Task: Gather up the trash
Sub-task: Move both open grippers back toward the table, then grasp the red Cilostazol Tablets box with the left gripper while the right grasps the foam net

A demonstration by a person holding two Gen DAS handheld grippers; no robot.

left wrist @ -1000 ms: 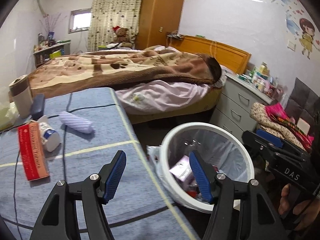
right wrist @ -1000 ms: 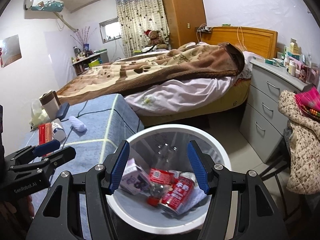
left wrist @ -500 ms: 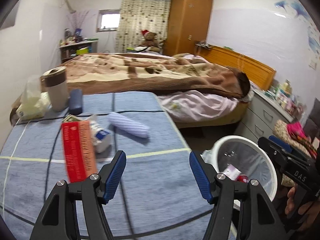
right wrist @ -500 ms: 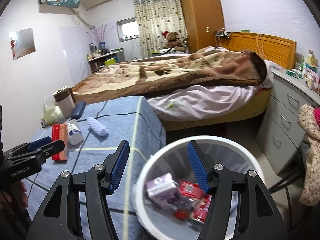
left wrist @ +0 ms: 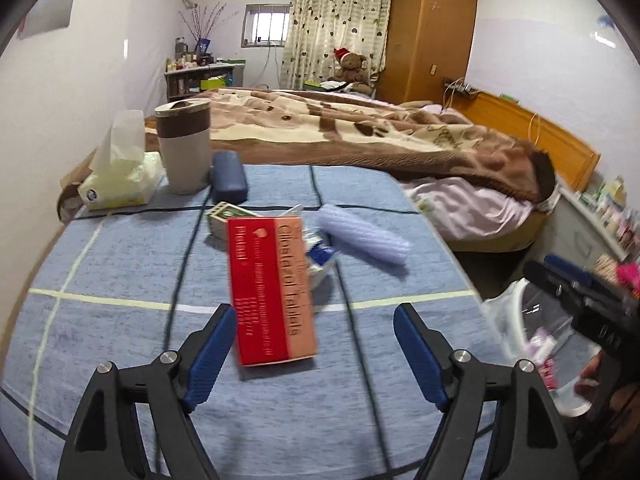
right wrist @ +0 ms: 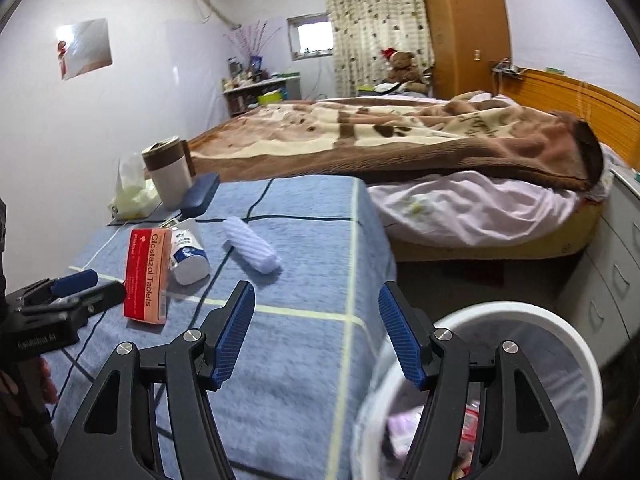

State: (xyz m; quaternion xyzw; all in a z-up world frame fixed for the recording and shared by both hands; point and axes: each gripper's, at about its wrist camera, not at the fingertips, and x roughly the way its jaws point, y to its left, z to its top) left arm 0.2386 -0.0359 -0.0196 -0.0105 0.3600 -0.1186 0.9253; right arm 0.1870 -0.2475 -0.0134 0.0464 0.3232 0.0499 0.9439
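Note:
A red and pink tablet box lies on the blue cloth-covered table, just ahead of my open, empty left gripper. A white pill bottle lies against the box, a lilac ribbed roll to its right, and a small green box behind. The right wrist view shows the same box, bottle and roll. My right gripper is open and empty, near the table's right edge beside the white trash bin, which holds several items.
At the table's back stand a tissue pack, a brown and grey cup and a dark blue case. A bed lies behind the table. Grey drawers stand right of the bin.
Both grippers have swung left, away from the bin and over the table. The red box now lies just ahead of the left gripper. Both stay open.

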